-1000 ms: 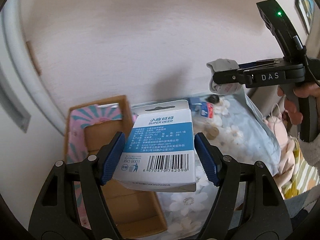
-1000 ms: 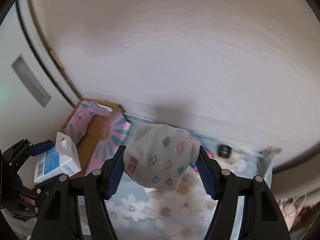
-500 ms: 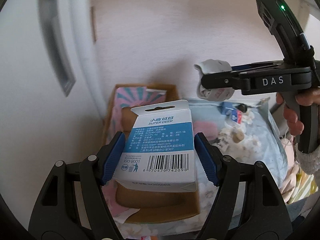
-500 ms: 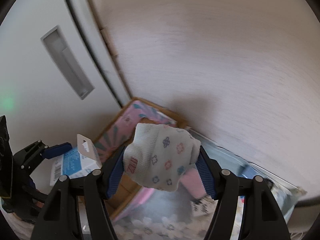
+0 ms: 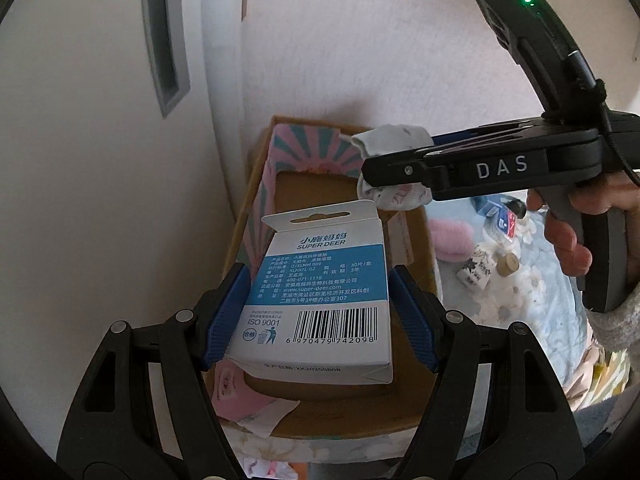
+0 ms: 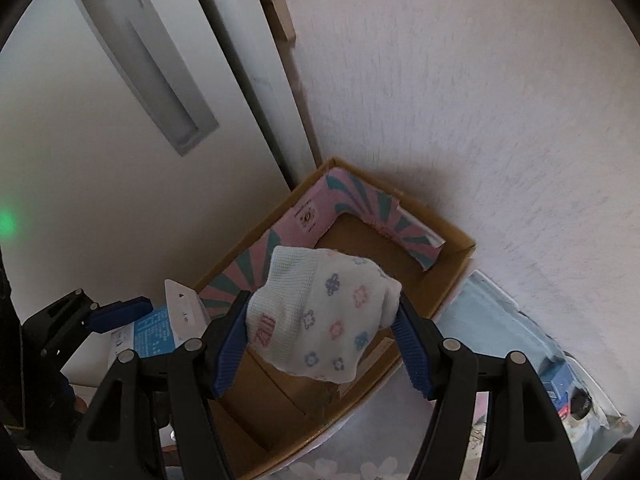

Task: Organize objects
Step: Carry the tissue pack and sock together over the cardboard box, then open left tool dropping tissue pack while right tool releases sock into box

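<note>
My left gripper point(image 5: 320, 316) is shut on a white and blue Super Deer box point(image 5: 320, 292) and holds it above the near end of an open cardboard box point(image 5: 412, 400) with pink and teal flaps. My right gripper point(image 6: 322, 340) is shut on a white rolled sock point(image 6: 324, 320) with small flower prints and holds it over the same cardboard box point(image 6: 448, 288). The sock also shows in the left wrist view point(image 5: 394, 136), above the box's far end. The left gripper with its box shows in the right wrist view point(image 6: 156, 330), at the lower left.
The cardboard box stands against a white wall point(image 5: 380, 40), beside a white door point(image 5: 80, 160) with a recessed handle. To its right, a floral blue cloth point(image 5: 520, 300) carries a pink item point(image 5: 452, 240), a small packet point(image 5: 476, 272), a cork point(image 5: 506, 264) and other small things.
Both grippers have swung left with their loads, from over the floral cloth to over the cardboard box. The door has come into view.
</note>
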`<state>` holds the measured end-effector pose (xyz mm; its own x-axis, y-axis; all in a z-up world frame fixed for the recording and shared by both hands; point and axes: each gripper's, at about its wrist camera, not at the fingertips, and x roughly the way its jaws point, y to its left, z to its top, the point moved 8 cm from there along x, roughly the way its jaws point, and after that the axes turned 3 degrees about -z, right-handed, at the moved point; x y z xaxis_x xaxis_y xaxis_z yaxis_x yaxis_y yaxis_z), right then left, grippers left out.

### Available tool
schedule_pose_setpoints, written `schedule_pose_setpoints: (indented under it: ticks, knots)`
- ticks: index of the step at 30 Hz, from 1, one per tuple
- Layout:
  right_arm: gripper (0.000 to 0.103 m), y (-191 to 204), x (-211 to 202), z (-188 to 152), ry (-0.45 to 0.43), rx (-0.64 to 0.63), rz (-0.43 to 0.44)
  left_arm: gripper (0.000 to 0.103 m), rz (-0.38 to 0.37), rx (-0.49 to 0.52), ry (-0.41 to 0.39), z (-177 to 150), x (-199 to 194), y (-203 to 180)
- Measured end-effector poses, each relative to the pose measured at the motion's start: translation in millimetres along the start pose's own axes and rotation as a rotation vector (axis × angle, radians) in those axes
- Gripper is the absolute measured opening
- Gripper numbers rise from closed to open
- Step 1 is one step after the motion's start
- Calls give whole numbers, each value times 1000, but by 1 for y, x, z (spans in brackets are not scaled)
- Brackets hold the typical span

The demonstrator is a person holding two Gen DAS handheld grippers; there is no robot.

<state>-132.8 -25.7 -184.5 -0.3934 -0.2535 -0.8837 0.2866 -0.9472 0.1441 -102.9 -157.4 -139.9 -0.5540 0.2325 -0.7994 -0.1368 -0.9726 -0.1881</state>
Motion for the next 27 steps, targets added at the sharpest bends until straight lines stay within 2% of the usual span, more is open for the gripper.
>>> schedule_pose_setpoints:
  ticks: [5, 21, 27]
  knots:
    - [63, -6, 16, -8, 32, 2, 9, 69, 4, -9, 25, -7, 10, 3]
    - [63, -18, 74, 5, 110, -73, -14, 69, 48, 41, 138, -33, 66, 2]
    - [63, -19, 89, 4, 131, -82, -11, 69, 61, 65, 166, -42, 75, 1]
